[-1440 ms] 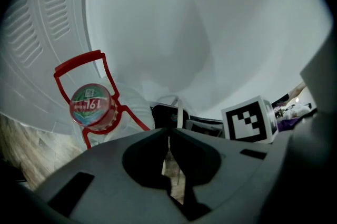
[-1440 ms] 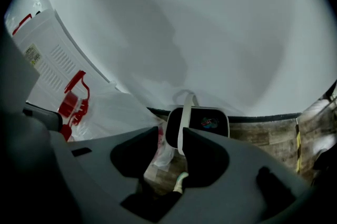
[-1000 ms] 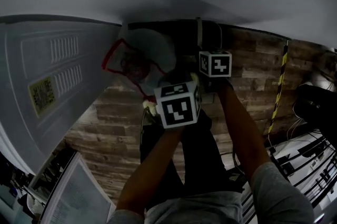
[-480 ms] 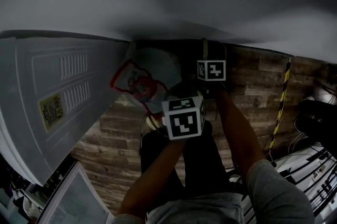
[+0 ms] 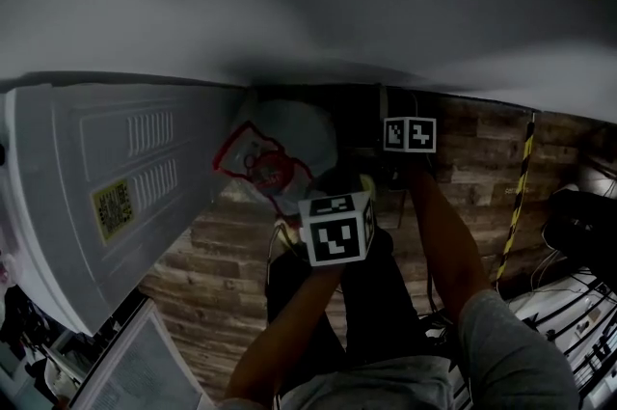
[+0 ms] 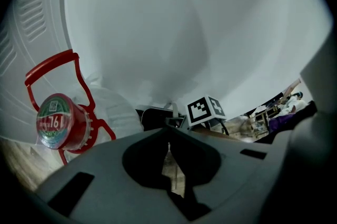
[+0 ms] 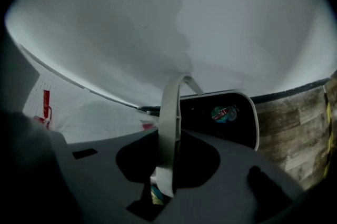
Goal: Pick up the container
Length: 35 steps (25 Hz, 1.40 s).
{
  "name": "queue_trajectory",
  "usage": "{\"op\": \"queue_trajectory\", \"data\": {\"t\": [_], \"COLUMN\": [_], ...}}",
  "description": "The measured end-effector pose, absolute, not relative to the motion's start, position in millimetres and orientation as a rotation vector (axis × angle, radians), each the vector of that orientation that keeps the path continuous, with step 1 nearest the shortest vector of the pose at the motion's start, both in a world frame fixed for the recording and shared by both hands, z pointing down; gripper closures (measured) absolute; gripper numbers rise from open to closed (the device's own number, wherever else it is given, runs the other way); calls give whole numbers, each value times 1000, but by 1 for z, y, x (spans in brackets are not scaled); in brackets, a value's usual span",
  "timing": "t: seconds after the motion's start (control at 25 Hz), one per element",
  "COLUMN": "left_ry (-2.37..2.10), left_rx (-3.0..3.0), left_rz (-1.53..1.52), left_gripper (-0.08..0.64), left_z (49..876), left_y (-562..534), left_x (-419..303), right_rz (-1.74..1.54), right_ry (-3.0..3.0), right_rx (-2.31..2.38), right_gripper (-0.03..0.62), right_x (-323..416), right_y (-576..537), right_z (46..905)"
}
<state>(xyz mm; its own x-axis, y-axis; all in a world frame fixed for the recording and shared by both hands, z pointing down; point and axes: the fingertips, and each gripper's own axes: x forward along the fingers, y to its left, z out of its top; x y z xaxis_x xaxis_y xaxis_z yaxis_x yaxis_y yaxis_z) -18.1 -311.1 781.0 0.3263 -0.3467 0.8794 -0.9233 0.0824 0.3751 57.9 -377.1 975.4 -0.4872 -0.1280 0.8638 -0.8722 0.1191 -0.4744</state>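
A dark container (image 7: 221, 123) with a pale rim carries an arched white handle (image 7: 169, 107). My right gripper (image 7: 169, 136) is closing on that handle, which runs straight between its jaws and is pinched there. In the head view its marker cube (image 5: 410, 134) sits over the dark container (image 5: 362, 123). My left gripper (image 6: 168, 130) has its jaws together with nothing between them, and its marker cube (image 5: 337, 228) is nearer me. Left of it is a translucent white jug (image 5: 289, 143) with a red cap (image 6: 58, 123) and a red carrying handle (image 6: 52, 65).
A big white ribbed appliance panel (image 5: 116, 196) with a yellow label leans at the left. A pale surface (image 5: 308, 3) fills the top of the head view. Wood-plank floor (image 5: 222, 263) lies below. A yellow-black striped pole (image 5: 516, 196) and cables (image 5: 569, 312) are at the right.
In the head view both marker cubes sit a little lower, and the right one has shifted right. The jug and the white panel have drifted right as the head turned.
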Motion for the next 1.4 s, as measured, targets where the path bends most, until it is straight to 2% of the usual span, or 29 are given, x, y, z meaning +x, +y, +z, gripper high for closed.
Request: {"op": "queue_trajectory", "data": {"t": [0.32, 0.68, 1.4], "left_ry": [-1217, -1198, -1146], "left_rx": [1500, 1505, 1677], "left_rz": [663, 696, 757], "left_gripper": [545, 544, 545], "left_z": [769, 744, 570], "left_y": [-307, -298, -293], "left_x": [-8, -6, -9], "right_rz": [1464, 1513, 1587], "right_ry": [-1776, -1832, -2057], "right_rx": [872, 745, 563], "right_gripper": [534, 534, 532], "right_x": [64, 64, 62], "right_y": [-366, -347, -299], "right_z": [964, 908, 645]}}
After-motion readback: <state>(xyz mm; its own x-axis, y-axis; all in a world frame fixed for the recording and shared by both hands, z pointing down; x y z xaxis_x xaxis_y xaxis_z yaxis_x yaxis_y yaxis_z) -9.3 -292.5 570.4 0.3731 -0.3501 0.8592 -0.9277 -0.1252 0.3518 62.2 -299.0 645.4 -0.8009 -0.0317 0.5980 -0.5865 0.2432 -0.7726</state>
